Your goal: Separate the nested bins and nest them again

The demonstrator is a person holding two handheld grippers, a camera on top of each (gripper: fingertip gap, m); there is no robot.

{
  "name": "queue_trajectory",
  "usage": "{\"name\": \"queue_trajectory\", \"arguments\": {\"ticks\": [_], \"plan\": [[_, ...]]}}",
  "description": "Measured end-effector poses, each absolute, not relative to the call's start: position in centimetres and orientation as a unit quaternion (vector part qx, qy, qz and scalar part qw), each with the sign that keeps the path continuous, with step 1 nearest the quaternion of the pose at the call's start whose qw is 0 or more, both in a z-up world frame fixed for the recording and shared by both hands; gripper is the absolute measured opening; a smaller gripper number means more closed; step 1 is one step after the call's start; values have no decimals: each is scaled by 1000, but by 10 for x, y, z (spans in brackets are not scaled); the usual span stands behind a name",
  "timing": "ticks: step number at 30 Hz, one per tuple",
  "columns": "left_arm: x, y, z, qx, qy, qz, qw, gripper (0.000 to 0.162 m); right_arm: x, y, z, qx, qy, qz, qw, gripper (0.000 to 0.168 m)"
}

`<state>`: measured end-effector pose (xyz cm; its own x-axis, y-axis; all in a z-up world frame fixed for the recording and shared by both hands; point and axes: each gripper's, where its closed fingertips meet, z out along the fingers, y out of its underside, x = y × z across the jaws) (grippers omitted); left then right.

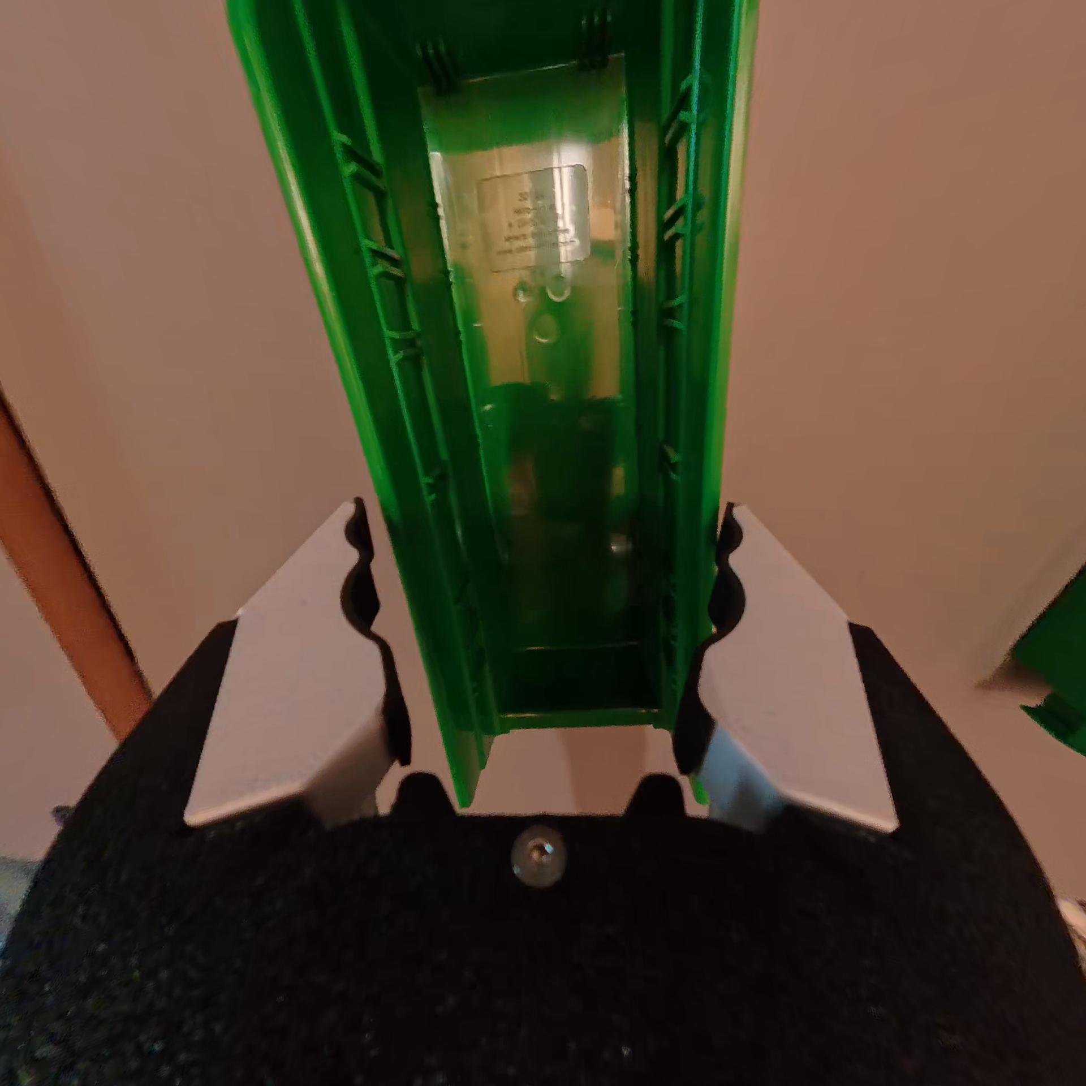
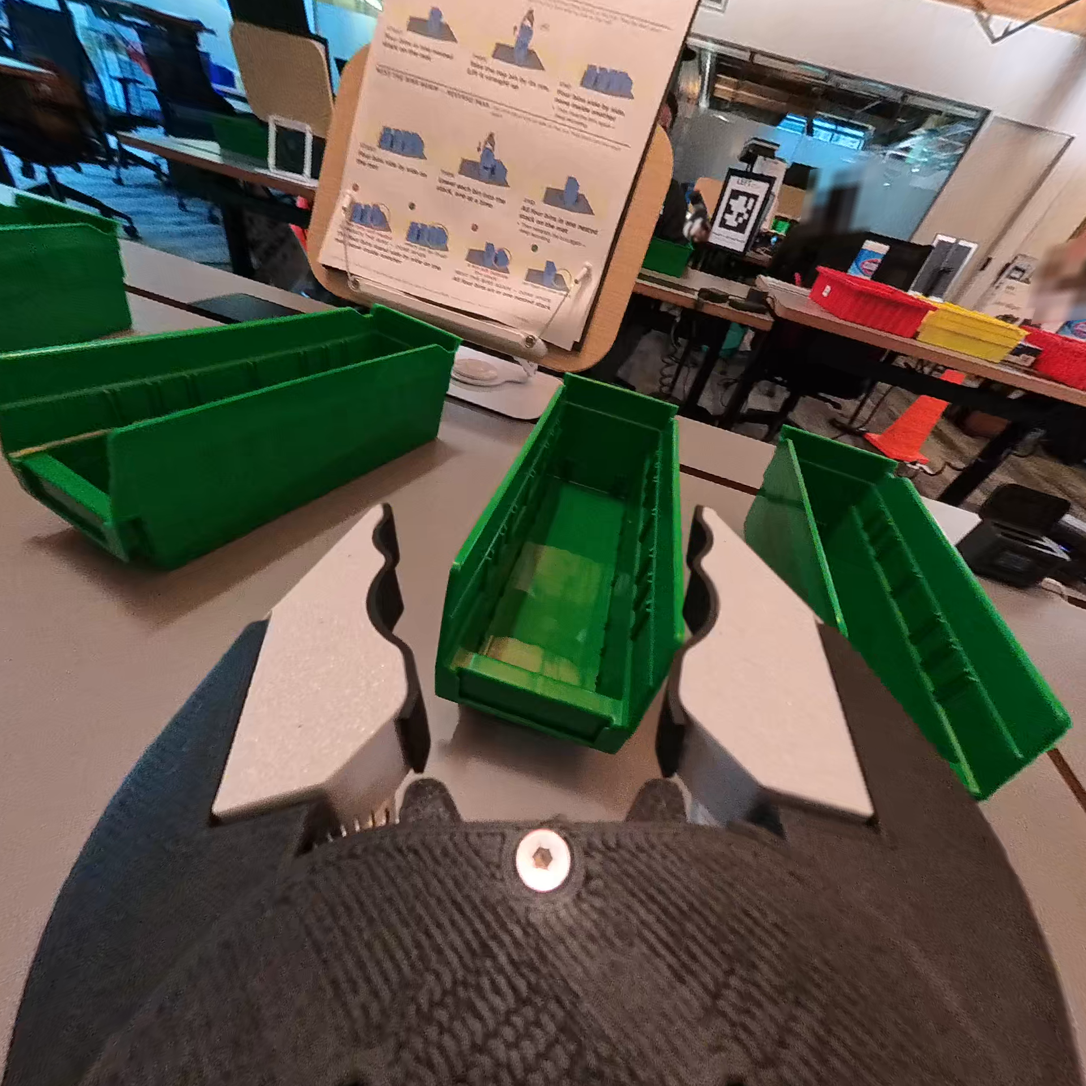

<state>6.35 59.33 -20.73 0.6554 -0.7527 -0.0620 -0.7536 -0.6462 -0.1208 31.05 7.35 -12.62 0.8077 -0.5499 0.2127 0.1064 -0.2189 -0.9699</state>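
Observation:
In the left wrist view a long green bin (image 1: 546, 376) runs away from me between my fingers, its open top facing the camera. My left gripper (image 1: 543, 511) is open and straddles its near end; the right pad touches the wall and a thin gap shows on the left. In the right wrist view my right gripper (image 2: 540, 523) is open and empty, just short of the near end of a middle green bin (image 2: 564, 587). A second green bin (image 2: 905, 599) lies to its right. A longer bin (image 2: 247, 423) lies to the left, seemingly with another nested inside.
The bins lie on a beige table (image 2: 147, 658). Another green bin (image 2: 53, 276) stands at the far left. An instruction sheet on a stand (image 2: 488, 176) rises behind them, and a black device (image 2: 1022, 540) sits at the right. A green bin's corner (image 1: 1052, 676) shows at the right edge.

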Motion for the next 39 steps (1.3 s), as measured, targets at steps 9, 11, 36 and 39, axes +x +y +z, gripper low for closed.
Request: {"name": "queue_trajectory", "arguments": {"ticks": [9,11,36,39], "plan": [[96,572,-146,-870,448,-15,205,100,310,68,-128,-724,166,-267,613,99],[112,529,-156,-839,507,-50,191,84,310,67,-132,-727,165,-267,611,98],[171,312,-248,-731,619,-278,71,19,308,75,-141,-736,156,-244,611,95],[175,307,-251,-726,623,-284,66,23,310,76,-142,-739,161,-244,607,95]]}}
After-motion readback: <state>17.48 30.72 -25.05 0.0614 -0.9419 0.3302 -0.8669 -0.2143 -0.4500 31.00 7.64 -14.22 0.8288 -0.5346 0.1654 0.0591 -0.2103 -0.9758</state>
